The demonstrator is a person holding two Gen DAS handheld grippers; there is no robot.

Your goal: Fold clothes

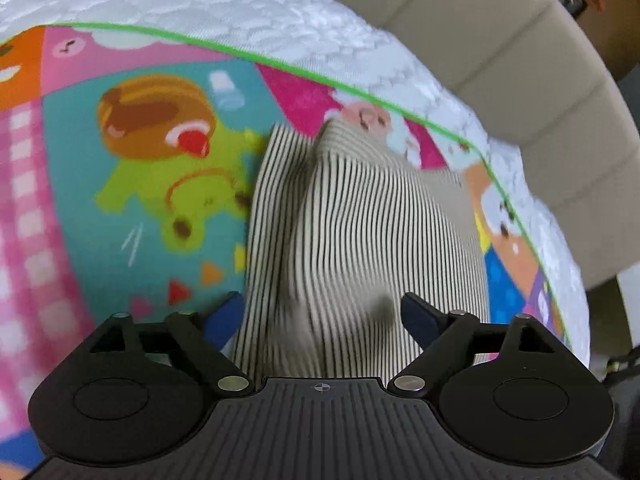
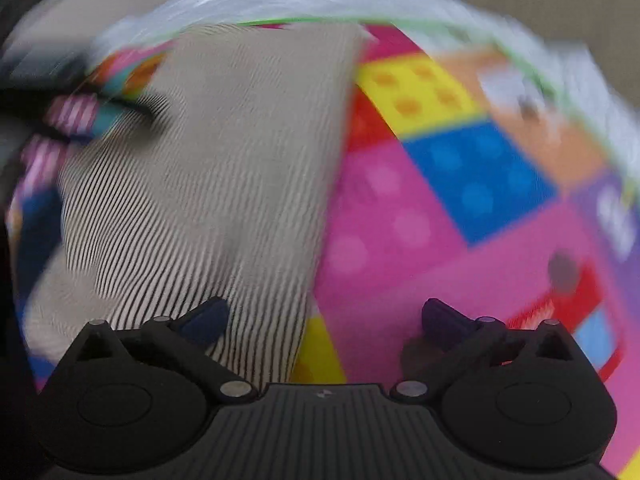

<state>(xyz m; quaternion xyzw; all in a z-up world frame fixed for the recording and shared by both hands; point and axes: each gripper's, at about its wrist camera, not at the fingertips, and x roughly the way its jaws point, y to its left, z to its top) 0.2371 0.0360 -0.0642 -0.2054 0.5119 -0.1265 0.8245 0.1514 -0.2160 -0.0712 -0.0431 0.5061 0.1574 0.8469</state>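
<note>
A striped black-and-cream garment point(image 1: 360, 220) lies on a colourful cartoon play mat point(image 1: 152, 184). My left gripper point(image 1: 320, 312) hovers open just above the garment's near end, its blue fingertips point(image 1: 224, 316) spread on either side of the cloth. In the right wrist view the same garment point(image 2: 224, 168) fills the left half, blurred by motion. My right gripper point(image 2: 324, 320) is open over the garment's right edge, its left fingertip point(image 2: 208, 320) above the cloth and the other above the pink mat point(image 2: 420, 240). Neither holds anything.
The mat has a green border point(image 1: 280, 64) and rests on a white quilted cover point(image 1: 240, 4). A beige padded sofa back point(image 1: 500, 40) stands behind it. A dark blurred shape point(image 2: 48, 92) shows at the far left of the right wrist view.
</note>
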